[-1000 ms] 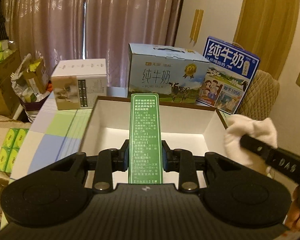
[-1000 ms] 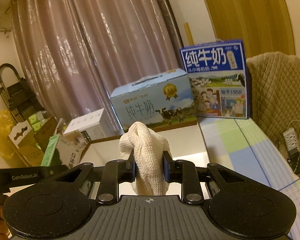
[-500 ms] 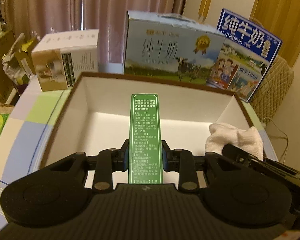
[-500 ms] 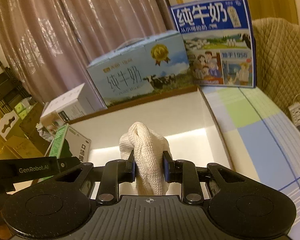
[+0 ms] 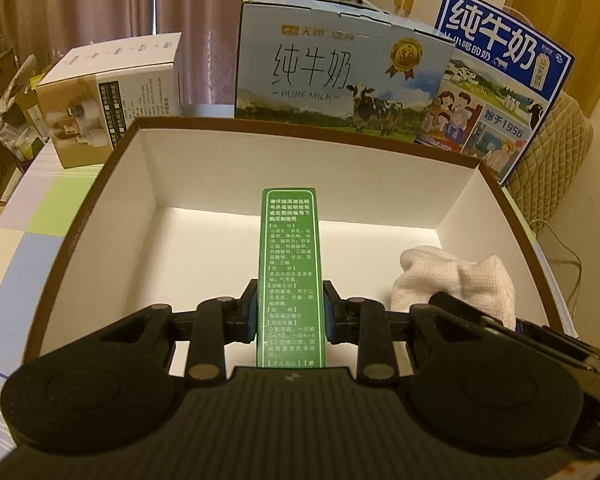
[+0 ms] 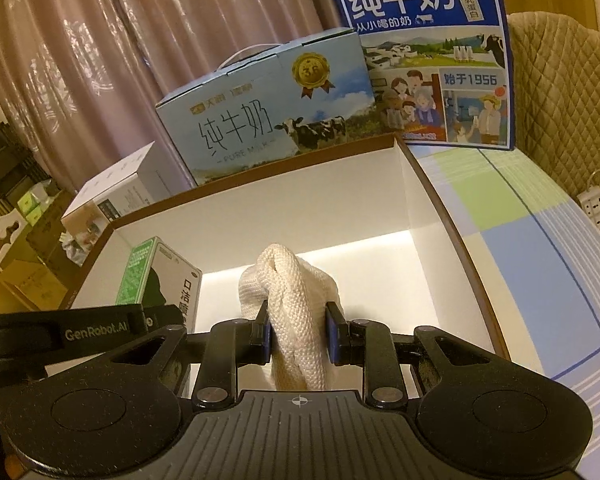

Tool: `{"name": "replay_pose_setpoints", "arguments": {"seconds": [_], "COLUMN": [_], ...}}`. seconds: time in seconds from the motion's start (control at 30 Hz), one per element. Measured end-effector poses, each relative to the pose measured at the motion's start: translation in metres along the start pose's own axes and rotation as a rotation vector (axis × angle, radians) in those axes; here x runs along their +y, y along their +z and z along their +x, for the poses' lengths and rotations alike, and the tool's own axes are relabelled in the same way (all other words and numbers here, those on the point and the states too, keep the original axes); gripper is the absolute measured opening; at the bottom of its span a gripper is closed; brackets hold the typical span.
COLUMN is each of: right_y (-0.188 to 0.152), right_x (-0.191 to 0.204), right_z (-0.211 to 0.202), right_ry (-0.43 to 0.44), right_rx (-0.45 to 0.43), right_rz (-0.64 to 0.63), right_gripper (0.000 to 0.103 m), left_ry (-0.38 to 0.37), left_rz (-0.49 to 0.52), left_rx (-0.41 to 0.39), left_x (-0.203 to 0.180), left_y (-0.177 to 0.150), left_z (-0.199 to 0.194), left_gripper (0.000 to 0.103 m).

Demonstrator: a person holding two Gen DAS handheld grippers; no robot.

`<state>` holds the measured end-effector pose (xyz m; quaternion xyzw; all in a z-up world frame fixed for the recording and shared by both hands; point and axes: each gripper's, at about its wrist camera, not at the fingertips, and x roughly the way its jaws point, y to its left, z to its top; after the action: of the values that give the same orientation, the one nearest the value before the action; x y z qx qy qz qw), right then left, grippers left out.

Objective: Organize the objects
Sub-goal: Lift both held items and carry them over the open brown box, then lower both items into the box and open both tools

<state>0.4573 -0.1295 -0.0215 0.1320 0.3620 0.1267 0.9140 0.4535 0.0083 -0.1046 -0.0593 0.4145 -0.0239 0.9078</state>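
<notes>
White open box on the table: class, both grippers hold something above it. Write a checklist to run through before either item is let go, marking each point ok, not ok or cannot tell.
1. Left gripper shut on the green carton: ok.
2. Right gripper shut on the white cloth: ok.
3. Both items inside the white box rim: ok.
4. Bare floor ahead of the carton: ok.
5. Carton and cloth apart: ok.
6. Either item touching the floor: cannot tell.

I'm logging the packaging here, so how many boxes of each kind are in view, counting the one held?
Milk cartons: 2
Open storage box: 1
Green medicine box: 1
White appliance box: 1
Total: 5
</notes>
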Motion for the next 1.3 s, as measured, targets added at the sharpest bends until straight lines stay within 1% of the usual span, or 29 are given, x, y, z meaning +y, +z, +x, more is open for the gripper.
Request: {"name": "replay_pose_setpoints", "arguments": {"seconds": [0.07, 0.13, 0.33, 0.47, 0.6, 0.67, 0.7, 0.77, 0.8, 0.83, 0.97, 1.1, 1.3], "right_y": [-0.001, -0.001, -0.001, -0.003, -0.003, -0.003, -0.003, -0.001, 0.0, 0.001, 0.004, 0.005, 0.006], "right_x": [0.0, 0.0, 0.001, 0.002, 0.0, -0.002, -0.002, -0.003, -0.002, -0.002, -0.003, -0.002, 0.001], "right_z": [0.0, 0.0, 0.0, 0.001, 0.001, 0.0, -0.002, -0.004, -0.006, -0.007, -0.01, -0.011, -0.016], "right_ry": [-0.001, -0.003, -0.002, -0.001, 0.016, 0.025, 0.028, 0.031, 0.025, 0.018, 0.017, 0.016, 0.021], "right_rx": [0.002, 0.003, 0.005, 0.008, -0.007, -0.026, -0.038, -0.058, -0.067, -0.077, -0.079, -0.069, -0.062], "right_rz": [0.0, -0.002, -0.003, -0.004, 0.016, 0.042, 0.051, 0.056, 0.052, 0.047, 0.047, 0.031, 0.007], "right_gripper": [0.022, 0.022, 0.022, 0.022, 0.024, 0.029, 0.033, 0.043, 0.052, 0.059, 0.061, 0.061, 0.062], "left_ry": [0.009, 0.01, 0.027, 0.031, 0.034, 0.034, 0.036, 0.036, 0.037, 0.039, 0.043, 0.048, 0.058], "left_rz": [0.002, 0.006, 0.001, 0.003, 0.007, 0.007, 0.009, 0.011, 0.01, 0.008, 0.008, 0.014, 0.016], "left_rx": [-0.012, -0.017, -0.009, -0.007, -0.005, -0.006, -0.008, -0.013, -0.014, -0.017, -0.024, -0.026, -0.031], "left_x": [0.0, -0.001, 0.002, 0.003, 0.003, 0.003, 0.003, 0.004, 0.004, 0.004, 0.006, 0.006, 0.007], "left_y": [0.0, 0.0, 0.001, 0.001, 0.001, 0.001, 0.001, 0.001, 0.001, 0.001, 0.002, 0.002, 0.002], "left_z": [0.0, -0.001, -0.001, -0.002, -0.002, -0.002, -0.002, -0.004, -0.004, -0.005, -0.007, -0.009, -0.015], "left_gripper": [0.028, 0.035, 0.042, 0.043, 0.046, 0.05, 0.052, 0.054, 0.058, 0.062, 0.064, 0.071, 0.073]}}
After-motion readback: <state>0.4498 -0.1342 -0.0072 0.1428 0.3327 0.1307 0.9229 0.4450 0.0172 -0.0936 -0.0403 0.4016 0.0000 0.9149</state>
